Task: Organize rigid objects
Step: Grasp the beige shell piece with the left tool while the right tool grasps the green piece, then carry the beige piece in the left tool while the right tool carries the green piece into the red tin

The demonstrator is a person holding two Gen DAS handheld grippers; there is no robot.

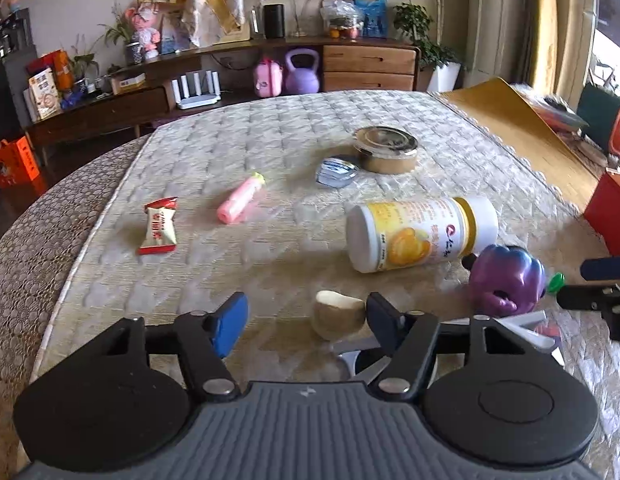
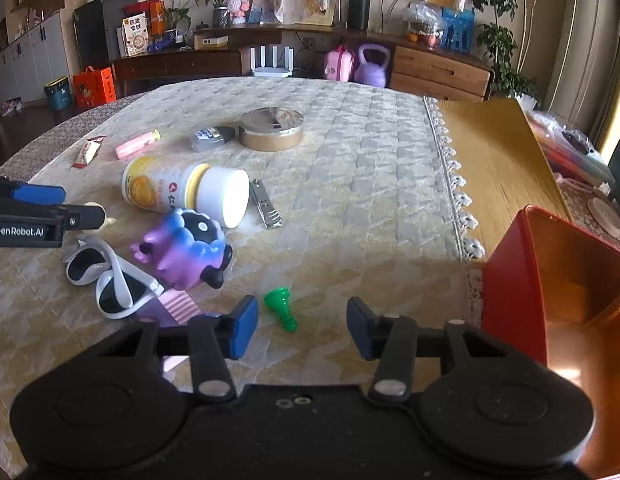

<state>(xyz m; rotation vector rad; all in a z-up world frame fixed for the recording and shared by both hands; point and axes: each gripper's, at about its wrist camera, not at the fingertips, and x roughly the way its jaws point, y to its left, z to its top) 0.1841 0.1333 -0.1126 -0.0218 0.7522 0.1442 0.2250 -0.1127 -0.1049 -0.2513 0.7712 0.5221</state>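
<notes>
the left claw (image 1: 305, 322) was released, its pads wide apart, with a pale stone (image 1: 338, 314) lying on the desk (image 1: 189, 152) just inside its right pad at about 1 o'clock from the claw's centre. the right claw (image 2: 301, 326) was also released and carried nothing; a green pawn (image 2: 281, 307) lay tipped over just ahead of it, nearer the left pad at 11 o'clock. the red box (image 2: 550, 280) stood open at 3 o'clock of the right claw, at the desk's edge, and looked the likely place for things to go.

judging from this, the step in hand was a pick-up by each claw. to do it well, the left claw should shift a little toward 3 o'clock so the stone sits centred between the pads, then clench low. the right should slide toward 10 o'clock, straddle the pawn across its narrow stem, and keep clear of the purple toy (image 2: 185, 248) and sunglasses (image 2: 105, 280) nearby.
</notes>
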